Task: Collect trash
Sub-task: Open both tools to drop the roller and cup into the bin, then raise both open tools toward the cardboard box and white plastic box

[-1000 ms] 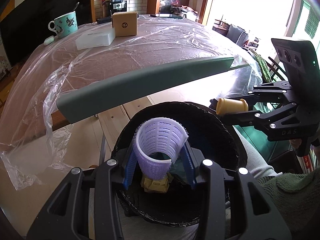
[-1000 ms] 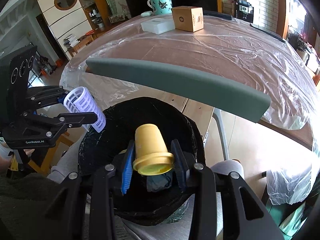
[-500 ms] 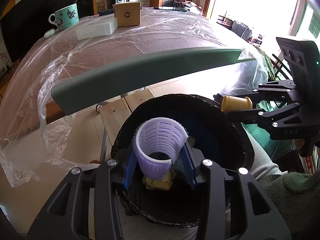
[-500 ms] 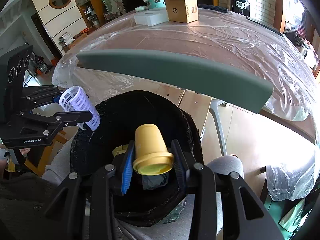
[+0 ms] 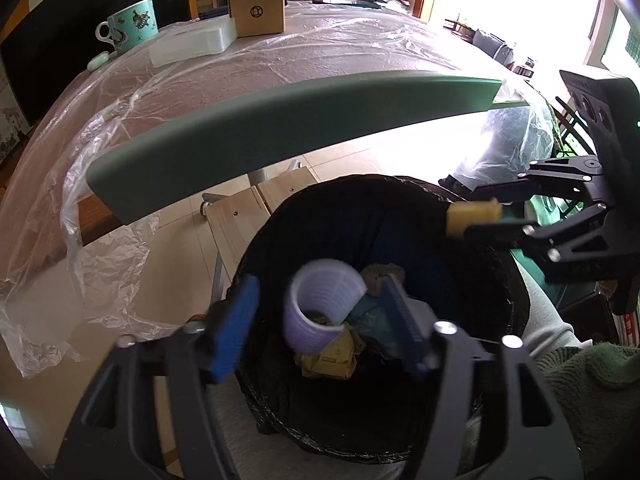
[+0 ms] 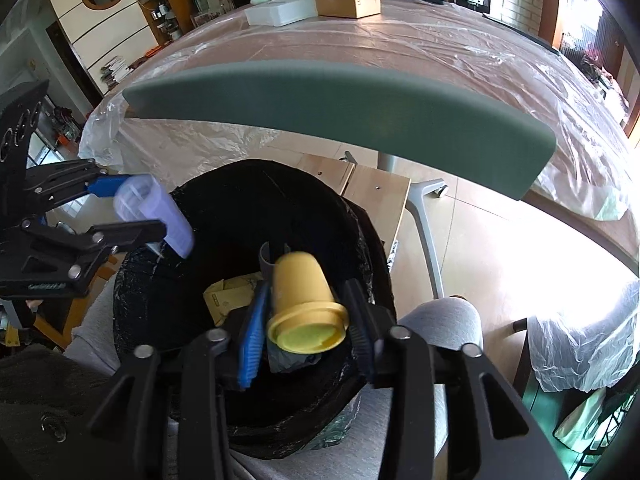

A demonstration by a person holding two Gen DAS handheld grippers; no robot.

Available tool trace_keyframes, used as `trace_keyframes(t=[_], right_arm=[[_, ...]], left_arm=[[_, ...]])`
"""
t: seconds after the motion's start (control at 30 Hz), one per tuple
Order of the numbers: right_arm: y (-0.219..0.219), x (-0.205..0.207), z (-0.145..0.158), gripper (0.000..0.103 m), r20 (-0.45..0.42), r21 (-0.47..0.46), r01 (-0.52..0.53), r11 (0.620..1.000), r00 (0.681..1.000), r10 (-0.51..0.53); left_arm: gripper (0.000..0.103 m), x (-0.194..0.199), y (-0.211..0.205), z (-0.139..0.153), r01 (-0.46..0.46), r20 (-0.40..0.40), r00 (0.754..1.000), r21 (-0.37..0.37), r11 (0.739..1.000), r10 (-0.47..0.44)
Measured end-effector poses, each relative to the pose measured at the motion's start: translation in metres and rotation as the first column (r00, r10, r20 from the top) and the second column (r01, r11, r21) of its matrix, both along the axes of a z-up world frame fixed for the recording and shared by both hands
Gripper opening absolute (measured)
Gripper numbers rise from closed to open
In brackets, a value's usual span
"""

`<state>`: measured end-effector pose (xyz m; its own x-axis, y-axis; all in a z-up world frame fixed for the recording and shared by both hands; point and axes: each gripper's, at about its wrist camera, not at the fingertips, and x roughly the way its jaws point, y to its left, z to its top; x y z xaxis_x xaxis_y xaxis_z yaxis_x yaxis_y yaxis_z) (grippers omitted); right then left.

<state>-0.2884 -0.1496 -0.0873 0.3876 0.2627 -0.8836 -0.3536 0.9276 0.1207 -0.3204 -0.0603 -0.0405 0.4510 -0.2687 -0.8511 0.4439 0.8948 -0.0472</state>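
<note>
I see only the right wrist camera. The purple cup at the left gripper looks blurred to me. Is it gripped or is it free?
Observer: Free. In the left wrist view the left gripper stands wide open, with a gap on each side of the purple cup.
Operator: Thank you. Is the cup over the bin, or beside it?
Observer: Over it. In that view the whole cup shows against the dark inside of the bin, with none of it past the rim.
</note>
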Motion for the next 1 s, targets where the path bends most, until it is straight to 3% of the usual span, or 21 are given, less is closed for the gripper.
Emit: trace_keyframes(t=[0.13,0.23,0.27,0.3,0.33,0.4,0.5,0.63,0.77,0.9,1.0], right_arm=[[-0.007,-0.003,0.019,0.071,0.032,0.040,0.029,0.999,0.999,-0.030],[-0.010,-0.009,0.057,0.074,0.133,0.063,-0.001,0.998,0.991,-0.007],[-0.010,-0.010,0.071,0.081,0.180,0.058,-0.013,0.998,0.984,0.003],[-0.011,-0.009,0.089,0.090,0.248,0.040,-0.026,0.999,0.969,0.015],[-0.011,-0.007,0.103,0.093,0.302,0.023,-0.030,0.999,0.953,0.022],[-0.013,0.003,0.123,0.099,0.376,0.004,-0.034,0.999,0.926,0.029],[-0.016,0.038,0.142,0.099,0.445,-0.027,-0.027,0.999,0.895,0.036],[-0.018,0.106,0.143,0.099,0.430,-0.026,-0.021,0.999,0.902,0.030],[-0.007,0.159,0.128,0.099,0.375,-0.051,-0.061,0.997,0.924,0.075],[0.009,0.198,0.111,0.099,0.336,-0.099,-0.092,0.991,0.934,0.120],[0.022,0.215,0.099,0.099,0.311,-0.120,-0.123,0.985,0.938,0.155]], left_arm=[[0.070,-0.004,0.005,0.014,-0.006,0.022,1.000,-0.008,1.000,0.006],[0.070,-0.010,0.014,0.048,0.004,0.076,0.997,-0.066,0.998,0.001],[0.073,-0.012,0.016,0.059,0.013,0.101,0.995,-0.083,0.996,-0.005],[0.083,-0.013,0.020,0.076,0.024,0.147,0.989,-0.100,0.995,-0.009],[0.093,-0.012,0.023,0.090,0.025,0.194,0.981,-0.104,0.994,-0.004],[0.101,-0.005,0.030,0.115,0.001,0.284,0.958,-0.105,0.995,0.029],[0.101,0.028,0.039,0.133,-0.060,0.319,0.943,-0.110,0.992,0.093],[0.101,0.087,0.043,0.128,-0.133,0.280,0.948,-0.084,0.988,0.152],[0.101,0.132,0.038,0.113,-0.094,0.204,0.973,-0.086,0.992,0.110],[0.101,0.165,0.021,0.087,-0.057,0.183,0.982,0.025,0.998,0.052],[0.101,0.182,0.016,0.071,-0.042,0.151,0.988,0.048,0.998,0.034]])
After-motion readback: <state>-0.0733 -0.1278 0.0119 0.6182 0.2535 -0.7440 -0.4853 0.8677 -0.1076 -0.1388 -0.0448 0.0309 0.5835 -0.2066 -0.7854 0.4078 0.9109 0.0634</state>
